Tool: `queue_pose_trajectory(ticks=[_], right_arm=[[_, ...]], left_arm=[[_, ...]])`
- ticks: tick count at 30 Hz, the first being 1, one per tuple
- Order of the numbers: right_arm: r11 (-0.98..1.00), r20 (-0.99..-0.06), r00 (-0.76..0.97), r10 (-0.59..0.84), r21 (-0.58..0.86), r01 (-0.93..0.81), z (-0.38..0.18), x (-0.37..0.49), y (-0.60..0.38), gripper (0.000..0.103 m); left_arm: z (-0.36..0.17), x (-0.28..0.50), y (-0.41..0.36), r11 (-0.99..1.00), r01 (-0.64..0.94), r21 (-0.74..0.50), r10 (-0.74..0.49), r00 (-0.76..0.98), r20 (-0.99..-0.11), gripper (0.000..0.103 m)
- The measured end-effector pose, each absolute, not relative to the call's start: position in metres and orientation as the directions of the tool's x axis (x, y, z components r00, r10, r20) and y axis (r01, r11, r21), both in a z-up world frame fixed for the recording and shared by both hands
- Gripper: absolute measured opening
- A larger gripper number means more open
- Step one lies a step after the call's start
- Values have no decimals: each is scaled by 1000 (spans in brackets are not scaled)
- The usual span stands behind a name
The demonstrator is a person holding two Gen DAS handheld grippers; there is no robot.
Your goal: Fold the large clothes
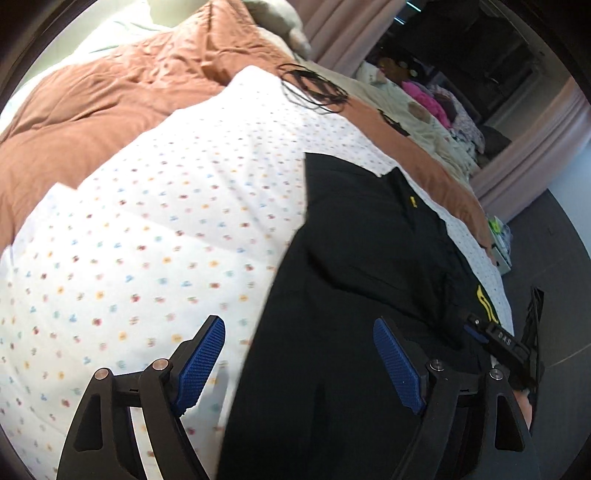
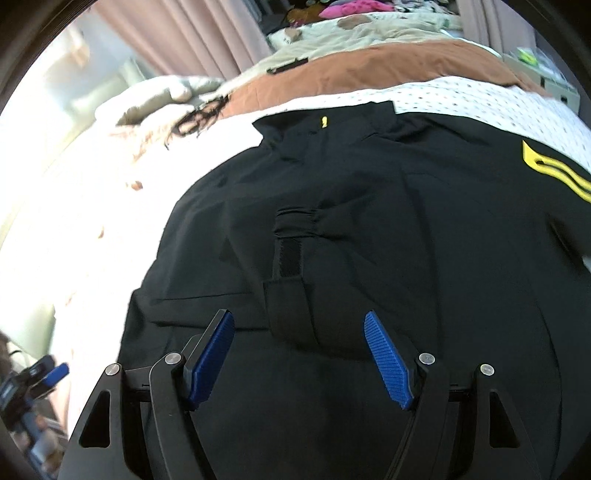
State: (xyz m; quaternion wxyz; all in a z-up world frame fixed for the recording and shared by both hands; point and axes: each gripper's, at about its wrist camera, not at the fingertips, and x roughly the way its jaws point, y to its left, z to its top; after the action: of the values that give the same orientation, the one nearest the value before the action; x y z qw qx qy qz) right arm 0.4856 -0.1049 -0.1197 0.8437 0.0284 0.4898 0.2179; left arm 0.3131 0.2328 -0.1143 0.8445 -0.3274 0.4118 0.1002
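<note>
A black jacket [image 2: 369, 229] with yellow stripes [image 2: 554, 173] on one sleeve lies spread on a white dotted sheet [image 1: 166, 221]. A sleeve cuff [image 2: 291, 288] with a strap is folded across its middle. My right gripper [image 2: 299, 325] hovers open above that cuff, blue pads [image 2: 388, 362] apart, nothing between them. My left gripper [image 1: 299, 328] is open over the left edge of the black jacket [image 1: 369, 258], where it meets the sheet. The right gripper [image 1: 495, 332] shows at the right in the left wrist view. The left gripper [image 2: 44, 373] shows at the lower left of the right wrist view.
A rust-brown quilt [image 1: 110, 96] and cream bedding [image 2: 166, 92] lie beyond the sheet. A black cord tangle [image 1: 314, 88] rests near the sheet's far edge. Pink curtains [image 2: 184, 33], a second bed with piled clothes [image 1: 436, 99] and grey floor [image 1: 554, 277] lie further off.
</note>
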Motion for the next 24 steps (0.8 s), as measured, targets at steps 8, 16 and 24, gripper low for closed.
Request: queue_pose_trajectory(ticks=[8,16,24], right_arm=[[930,-852,438,287,139,-339,-134,504,-98,36],[960,-813,533,237,112,-256,-88,514,-172,14],[974,-816,533,222,205,-92,-82,521,-275,47]], left_arm=[[-127,300,253,730,-479,-488,-88,643,-761,83],[-127,322,236,737,-440,-513,-115,667,-737,81],[-123,348,224,753,-418,-508,-123,669,-733,81]])
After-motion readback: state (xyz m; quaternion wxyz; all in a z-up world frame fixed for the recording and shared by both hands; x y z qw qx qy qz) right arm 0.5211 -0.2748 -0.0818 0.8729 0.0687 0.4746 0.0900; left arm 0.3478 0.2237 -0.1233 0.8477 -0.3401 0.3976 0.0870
